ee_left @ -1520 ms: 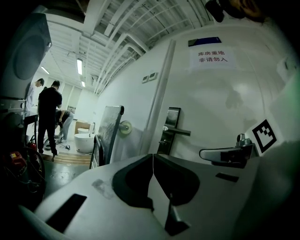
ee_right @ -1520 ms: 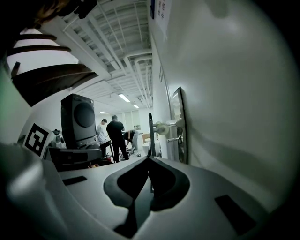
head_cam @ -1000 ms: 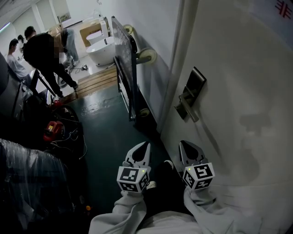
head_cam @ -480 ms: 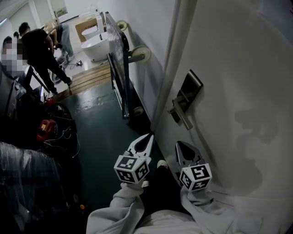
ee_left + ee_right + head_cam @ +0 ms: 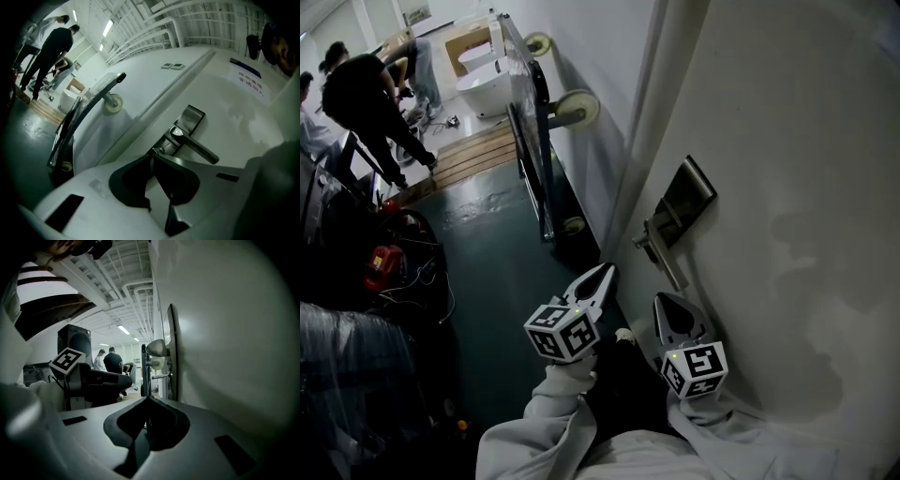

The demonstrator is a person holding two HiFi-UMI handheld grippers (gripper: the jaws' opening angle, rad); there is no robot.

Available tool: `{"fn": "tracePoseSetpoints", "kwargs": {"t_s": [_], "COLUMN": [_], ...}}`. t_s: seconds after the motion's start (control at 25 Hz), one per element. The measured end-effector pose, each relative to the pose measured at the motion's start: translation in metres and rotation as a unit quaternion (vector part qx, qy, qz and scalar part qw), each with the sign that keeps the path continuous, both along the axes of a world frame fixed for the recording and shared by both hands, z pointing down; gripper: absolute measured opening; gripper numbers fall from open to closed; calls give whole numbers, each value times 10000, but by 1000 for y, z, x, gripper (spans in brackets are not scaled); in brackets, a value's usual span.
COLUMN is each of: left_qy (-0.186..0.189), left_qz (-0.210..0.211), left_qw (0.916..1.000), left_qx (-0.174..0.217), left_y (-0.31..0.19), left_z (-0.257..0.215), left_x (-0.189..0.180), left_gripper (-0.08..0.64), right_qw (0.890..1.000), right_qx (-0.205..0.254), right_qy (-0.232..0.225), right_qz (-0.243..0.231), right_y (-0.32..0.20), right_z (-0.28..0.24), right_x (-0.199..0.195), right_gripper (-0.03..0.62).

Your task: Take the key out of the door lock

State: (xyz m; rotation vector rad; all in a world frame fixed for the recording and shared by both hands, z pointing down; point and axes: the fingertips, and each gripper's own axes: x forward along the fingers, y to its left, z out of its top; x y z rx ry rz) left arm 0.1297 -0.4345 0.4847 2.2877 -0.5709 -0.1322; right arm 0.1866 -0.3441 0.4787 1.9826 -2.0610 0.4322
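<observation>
A dark metal lock plate (image 5: 686, 197) with a lever handle (image 5: 661, 253) sits on the white door (image 5: 787, 141). In the left gripper view the lever (image 5: 196, 146) points down-right, and a small round cylinder (image 5: 161, 150) shows below it on the plate; I cannot make out a key there. My left gripper (image 5: 604, 273) is shut and empty, its tip (image 5: 151, 155) just short of the cylinder. My right gripper (image 5: 664, 302) hangs shut and empty below the lever, close to the door face. Its own view shows the plate (image 5: 171, 357) edge-on ahead of the closed tip (image 5: 148, 400).
A wheeled panel cart (image 5: 530, 141) stands along the wall left of the door. Several people (image 5: 366, 89) work at the far left near white bathtubs (image 5: 478, 80). A red tool (image 5: 380, 267) and dark wrapped goods (image 5: 356, 375) lie on the green floor at left.
Both grippers have risen toward the lock, the left one swinging right, closer to the door. The head view has shifted left. Both stay shut.
</observation>
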Motion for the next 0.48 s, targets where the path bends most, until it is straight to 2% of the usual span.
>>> {"fn": "tracePoseSetpoints", "kwargs": {"t_s": [0.16, 0.28, 0.4, 0.44, 0.48], "left_qy": [491, 708, 1026, 1182, 1332], "left_qz": [178, 308, 527, 653, 783], "left_qw": [9971, 9933, 9859, 9819, 9774], "left_qx": [-548, -861, -1209, -1329, -1442], "left_y": [-11, -18, -22, -22, -22], "left_z": [2, 6, 6, 4, 1], "left_x": [15, 23, 35, 40, 45], "left_gripper": [17, 18, 22, 57, 123], "right_qw": [10000, 9999, 9999, 9998, 9998], "right_qx": [-51, -86, -128, -141, -148], "right_qy": [29, 51, 91, 101, 112], "right_qz": [-7, 18, 50, 62, 71], "right_y": [-4, -5, -3, -3, -2], "right_z": [4, 5, 7, 7, 7], "right_x": [3, 3, 5, 6, 6], "right_gripper": [52, 52, 51, 52, 52]}}
